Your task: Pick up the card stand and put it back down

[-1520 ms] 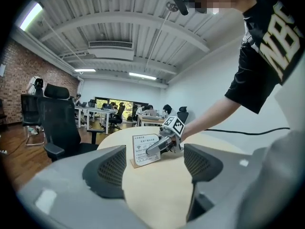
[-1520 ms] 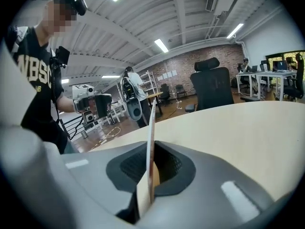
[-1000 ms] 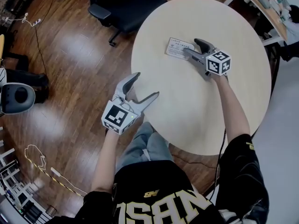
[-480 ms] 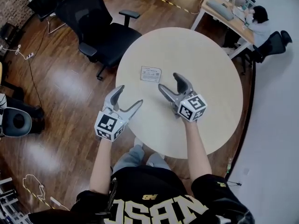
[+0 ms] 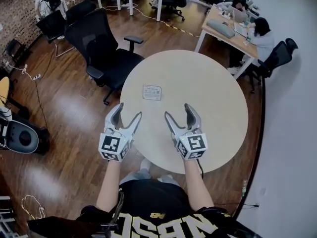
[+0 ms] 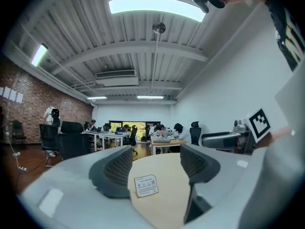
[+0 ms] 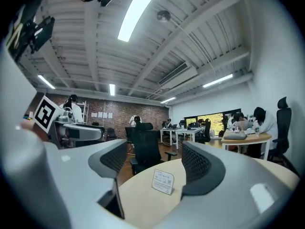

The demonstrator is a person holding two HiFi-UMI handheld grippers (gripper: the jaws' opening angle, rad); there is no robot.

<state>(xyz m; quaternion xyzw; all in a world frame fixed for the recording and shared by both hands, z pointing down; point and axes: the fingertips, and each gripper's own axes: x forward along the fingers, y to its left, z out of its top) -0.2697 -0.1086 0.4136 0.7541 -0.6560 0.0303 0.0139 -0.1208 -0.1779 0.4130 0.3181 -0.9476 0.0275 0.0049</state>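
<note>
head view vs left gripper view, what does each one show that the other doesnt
Only the head view: the full outline of the round table and the person's grey trousers. Only the left gripper view: the ribbed ceiling with its long light panel. Both: the card stand on that table, the black office chair and the desk with seated people.

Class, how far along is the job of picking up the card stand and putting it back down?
Looks done: the card stand stands on the round table, untouched. In hand: nothing. The left hand-held gripper and right hand-held gripper hover at the table's near edge, jaws apart though just narrowed, nothing between them. Still to do: apparently nothing.
</note>
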